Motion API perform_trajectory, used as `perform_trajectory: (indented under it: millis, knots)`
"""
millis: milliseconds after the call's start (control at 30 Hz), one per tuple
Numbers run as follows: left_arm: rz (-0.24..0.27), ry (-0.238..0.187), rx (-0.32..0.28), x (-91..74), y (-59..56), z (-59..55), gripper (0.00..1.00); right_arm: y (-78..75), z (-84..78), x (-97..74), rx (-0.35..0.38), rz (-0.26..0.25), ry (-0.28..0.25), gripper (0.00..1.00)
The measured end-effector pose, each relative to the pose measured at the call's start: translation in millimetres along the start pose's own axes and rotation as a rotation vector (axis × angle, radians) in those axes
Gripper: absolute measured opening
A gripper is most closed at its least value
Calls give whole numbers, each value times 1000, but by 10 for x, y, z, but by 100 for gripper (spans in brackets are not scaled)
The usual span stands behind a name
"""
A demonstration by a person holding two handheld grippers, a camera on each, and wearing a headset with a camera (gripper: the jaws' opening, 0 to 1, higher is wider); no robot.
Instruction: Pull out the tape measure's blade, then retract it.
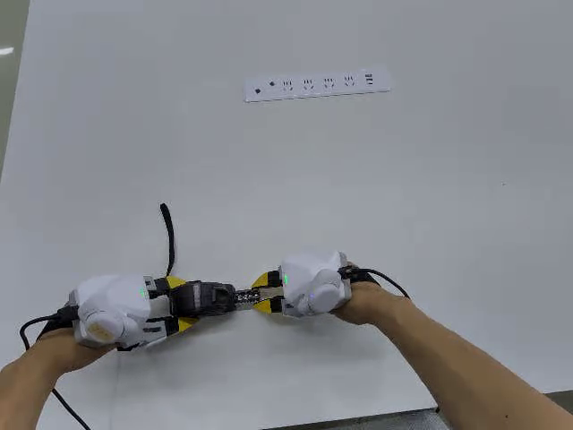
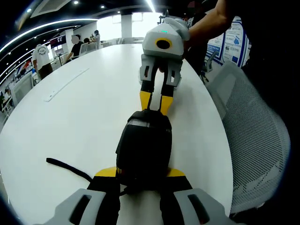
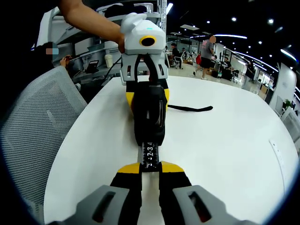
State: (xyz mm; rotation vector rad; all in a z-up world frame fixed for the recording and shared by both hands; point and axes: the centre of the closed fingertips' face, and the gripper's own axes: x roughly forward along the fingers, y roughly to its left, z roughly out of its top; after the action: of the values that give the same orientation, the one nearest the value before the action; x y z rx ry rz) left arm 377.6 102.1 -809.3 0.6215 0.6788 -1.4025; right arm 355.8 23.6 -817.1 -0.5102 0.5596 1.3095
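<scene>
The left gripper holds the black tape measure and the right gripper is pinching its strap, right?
Not the strap: the right gripper pinches the numbered blade, as the right gripper view shows. The left gripper does hold the tape measure.

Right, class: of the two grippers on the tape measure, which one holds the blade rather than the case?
The right gripper: its yellow-tipped jaws pinch the numbered blade, while the left gripper clamps the black case.
</scene>
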Motion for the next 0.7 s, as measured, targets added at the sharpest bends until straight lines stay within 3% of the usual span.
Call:
perform_trajectory:
  millis: [700]
  knots:
    - [-1, 1, 1, 1, -2, -6, 29, 4, -126, -201, -3, 7, 10, 11]
